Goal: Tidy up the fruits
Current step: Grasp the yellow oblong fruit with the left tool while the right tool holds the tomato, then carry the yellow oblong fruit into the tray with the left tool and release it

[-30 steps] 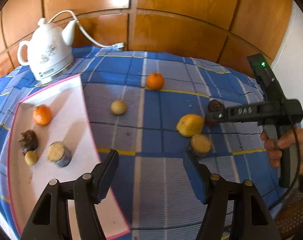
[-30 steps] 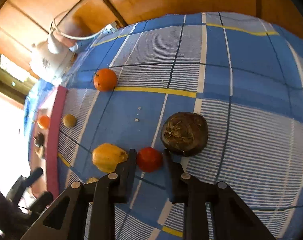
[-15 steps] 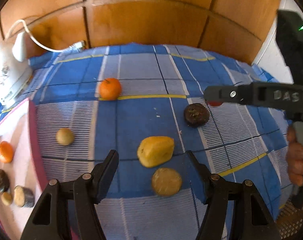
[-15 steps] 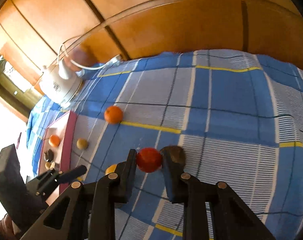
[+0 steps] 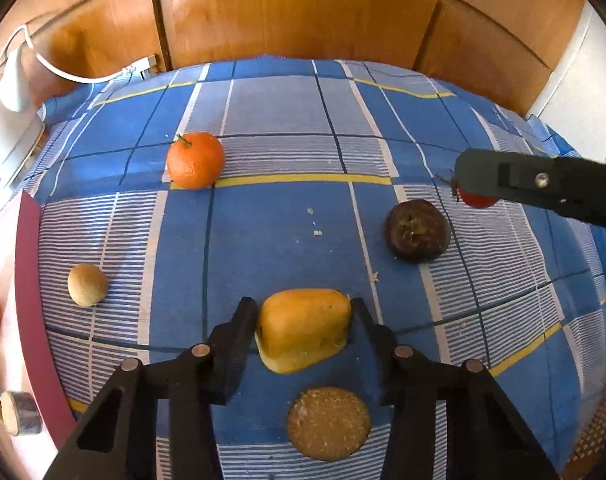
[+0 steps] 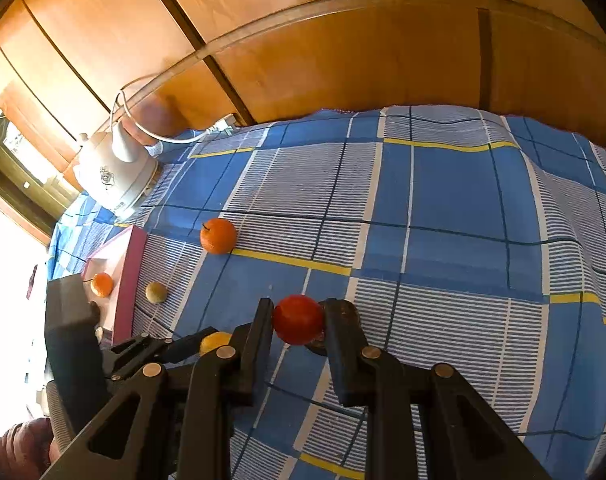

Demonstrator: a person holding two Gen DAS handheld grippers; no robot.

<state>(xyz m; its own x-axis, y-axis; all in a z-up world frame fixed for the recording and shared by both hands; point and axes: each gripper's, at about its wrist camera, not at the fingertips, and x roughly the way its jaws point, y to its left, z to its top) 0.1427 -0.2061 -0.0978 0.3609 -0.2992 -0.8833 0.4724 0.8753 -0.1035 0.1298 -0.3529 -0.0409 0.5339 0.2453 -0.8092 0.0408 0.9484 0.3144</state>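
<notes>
Fruits strewn over a blue checked tablecloth (image 5: pixel 283 220), a few already sorted into a white tray with a pink rim (image 5: pixel 31 280) at the left edge. Beyond the tray, a white ceramic kettle (image 6: pixel 111 176) with its cord, well apart from the loose fruit.

Left gripper (image 5: pixel 303 312) pointed steeply down, jaws just closed in from a wider stance, flanking a blocky yellow fruit (image 5: pixel 303 332) lying on the cloth. Pads seemingly touching both sides (contact likely, firmness not readable). Right gripper (image 6: pixel 298 314) clamped on a small round red fruit (image 6: pixel 298 319), held up off the cloth.

Loose on the cloth, by size:
- a dark brown wrinkled fruit (image 5: pixel 417 230) to the right of the yellow one
- a round tan fruit with a grainy cut face (image 5: pixel 329 424) just beside the yellow fruit on its near side
- an orange mandarin (image 5: pixel 195 160) farther back
- a small tan ball-shaped fruit (image 5: pixel 87 284) near the tray rim

In the tray: a second mandarin (image 6: pixel 102 284) and some small pieces, partly cut off by the frame.

Step in hand, as judged: a double pick-up, red fruit secured, yellow fruit at the moment of grasp. Next, probably: confirm the squeeze on the yellow fruit and lift straight up to avoid nudging the tan cut-faced fruit. Then carry both leftward over the pink rim and set down on a bare patch of the tray.
</notes>
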